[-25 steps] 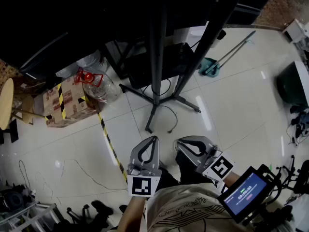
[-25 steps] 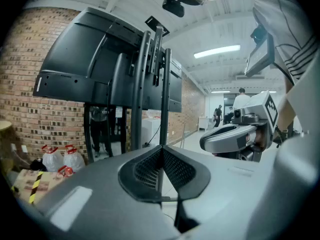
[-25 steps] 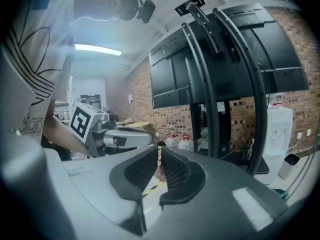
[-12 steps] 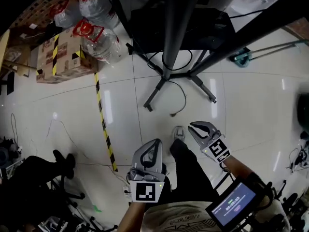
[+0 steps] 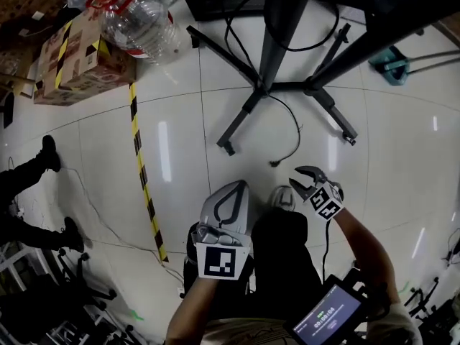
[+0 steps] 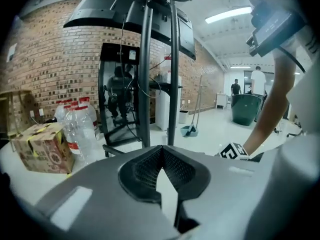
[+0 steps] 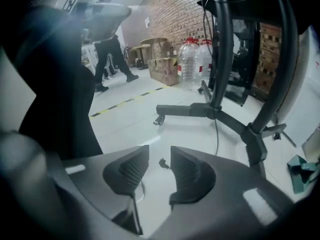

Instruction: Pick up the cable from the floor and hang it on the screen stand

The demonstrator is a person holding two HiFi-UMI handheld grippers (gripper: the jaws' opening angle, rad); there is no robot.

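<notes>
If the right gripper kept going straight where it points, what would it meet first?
Most likely the cable end lying on the floor, seen through the right gripper's opening jaws, which hold nothing. Depth is hard to judge.

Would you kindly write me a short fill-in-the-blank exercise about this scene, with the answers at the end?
1. The loose end of the cable lies on the ___.
2. The jaws of the left gripper are ___.
3. The striped tape is yellow and ___.
4. The caps of the water bottles are ___.
Missing words: floor; shut; black; red.
</notes>
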